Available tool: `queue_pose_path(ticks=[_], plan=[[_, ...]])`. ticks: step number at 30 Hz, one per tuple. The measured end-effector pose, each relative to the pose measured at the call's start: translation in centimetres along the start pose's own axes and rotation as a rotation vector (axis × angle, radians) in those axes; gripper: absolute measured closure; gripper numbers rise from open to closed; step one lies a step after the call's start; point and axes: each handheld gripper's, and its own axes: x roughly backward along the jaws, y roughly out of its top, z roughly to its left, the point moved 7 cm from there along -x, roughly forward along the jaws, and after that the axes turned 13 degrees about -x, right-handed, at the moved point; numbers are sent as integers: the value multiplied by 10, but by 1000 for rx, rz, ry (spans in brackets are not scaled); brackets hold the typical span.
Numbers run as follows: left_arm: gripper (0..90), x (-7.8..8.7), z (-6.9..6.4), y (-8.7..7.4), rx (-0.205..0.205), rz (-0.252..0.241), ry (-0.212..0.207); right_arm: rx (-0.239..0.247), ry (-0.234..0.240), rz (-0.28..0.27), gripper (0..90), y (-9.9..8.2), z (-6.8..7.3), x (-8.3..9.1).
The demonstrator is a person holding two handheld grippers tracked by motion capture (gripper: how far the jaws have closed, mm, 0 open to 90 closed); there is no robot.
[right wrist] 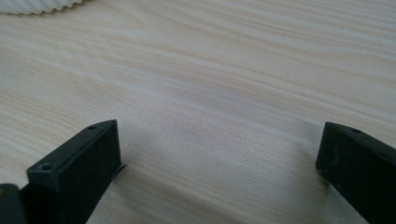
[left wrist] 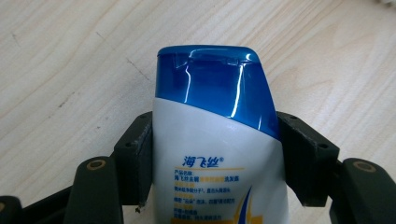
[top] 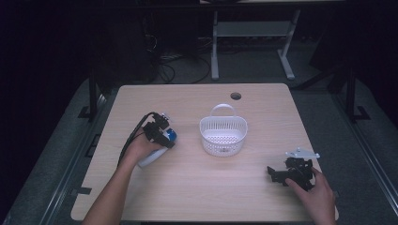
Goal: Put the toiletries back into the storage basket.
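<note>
One bottle, one basket, two grippers.
Your left gripper (left wrist: 212, 158) clamped the shampoo bottle (left wrist: 215, 140) at nine o'clock from the basket (top: 223, 134); your right gripper (right wrist: 219, 163) gaped wide, holding nothing.

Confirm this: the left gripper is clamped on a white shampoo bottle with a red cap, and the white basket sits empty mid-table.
One detail is wrong: the cap is blue, not red. The left gripper view shows the left gripper clamped on the white shampoo bottle below its blue cap. The high view shows the white basket empty mid-table.
</note>
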Motion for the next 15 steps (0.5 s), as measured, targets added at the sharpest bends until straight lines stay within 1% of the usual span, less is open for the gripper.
queue_pose_path(ticks=[1,2,3,4,5,6,8,9,10,11,12,13,14,15], plan=[[353,0,0,0,0,0,0,-1,0,0,0,0,0,0],[353,5,1,-1,-7,-18,-1,0,0,0,0,0,0,0],[353,5,1,-1,-7,-18,-1,-1,0,0,0,0,0,0],[353,8,1,-1,-5,-43,-6,0,0,0,0,0,0,0],[353,8,1,-1,-5,-43,-6,0,0,0,0,0,0,0],[353,12,0,-2,0,-67,-11,0,0,0,0,0,0,0],[353,15,0,-2,6,-92,-17,0,0,0,0,0,0,0],[353,15,0,-2,6,-92,-17,0,0,0,0,0,0,0],[353,19,1,-3,11,-121,-21,0,0,0,0,0,0,0],[353,19,1,-3,11,-121,-21,0,0,0,0,0,0,0],[354,23,1,-4,19,-152,-23,0,0,0,0,0,0,0],[354,23,1,-4,19,-152,-23,0,0,0,0,0,0,0],[354,27,1,-4,29,-184,-26,0,0,0,0,0,0,0],[354,27,1,-4,29,-184,-26,0,0,0,0,0,0,0]])
